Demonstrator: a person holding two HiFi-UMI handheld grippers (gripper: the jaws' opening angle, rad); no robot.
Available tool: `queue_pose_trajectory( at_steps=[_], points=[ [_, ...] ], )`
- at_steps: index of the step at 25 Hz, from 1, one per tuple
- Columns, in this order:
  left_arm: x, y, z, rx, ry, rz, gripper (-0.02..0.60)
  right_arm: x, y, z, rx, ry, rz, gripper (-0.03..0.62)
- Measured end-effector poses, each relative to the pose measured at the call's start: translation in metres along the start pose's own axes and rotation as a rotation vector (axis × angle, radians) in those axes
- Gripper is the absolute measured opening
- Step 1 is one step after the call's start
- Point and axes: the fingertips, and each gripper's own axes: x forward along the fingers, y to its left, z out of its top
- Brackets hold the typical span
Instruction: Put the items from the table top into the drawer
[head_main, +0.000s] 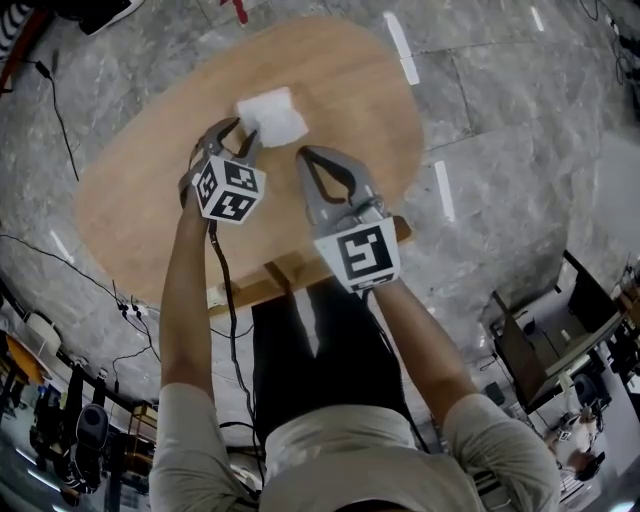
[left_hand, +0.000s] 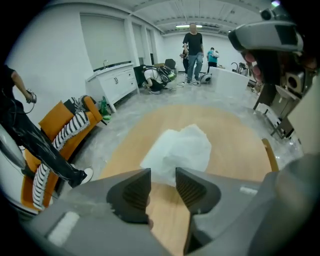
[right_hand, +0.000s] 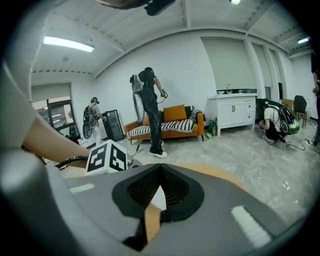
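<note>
The crumpled white item (head_main: 272, 117) is seen lying on the oval wooden table (head_main: 140, 205), toward its far edge. The left gripper (head_main: 246, 131) is held just short of the item with its jaws spread and nothing gripped. The right gripper (head_main: 304, 154), near the item, is closed tip to tip and empty.

- Bright, even indoor light in all views; ceiling strip lights (right_hand: 68, 44) show in both gripper views.
- Head view: white glare streaks on the glossy floor (head_main: 440, 190); only faint, soft shadows on the table (head_main: 140, 200).
- The white item (head_main: 271, 116) is nearly washed out in the head view.
- Gripper views: strong fisheye bending, black corners; the nearest foreground is soft, the room behind sharper.
</note>
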Motion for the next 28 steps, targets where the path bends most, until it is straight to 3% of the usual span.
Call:
queue_pose_trajectory(
  at_steps=[5, 7, 9, 16, 28],
  points=[
    [0.013, 0.001, -0.003, -0.009, 0.007, -0.004, 0.153, 0.001, 0.0, -0.005, 0.003, 0.001, 0.005, 0.006],
    [0.013, -0.001, -0.004, -0.031, 0.008, 0.0, 0.06, -0.002, 0.001, -0.009, 0.002, 0.008, 0.008, 0.006],
    [0.01, -0.004, -0.002, -0.074, -0.006, -0.001, 0.028, -0.004, 0.001, -0.012, 0.002, 0.016, 0.008, 0.006],
    [-0.015, -0.012, 0.005, -0.21, -0.095, 0.008, 0.018, -0.012, 0.002, -0.018, 0.011, 0.002, -0.015, 0.006],
    [-0.095, -0.049, 0.001, -0.223, -0.206, 0.009, 0.018, -0.042, 0.052, -0.036, 0.05, -0.031, -0.089, 0.006]
  ],
)
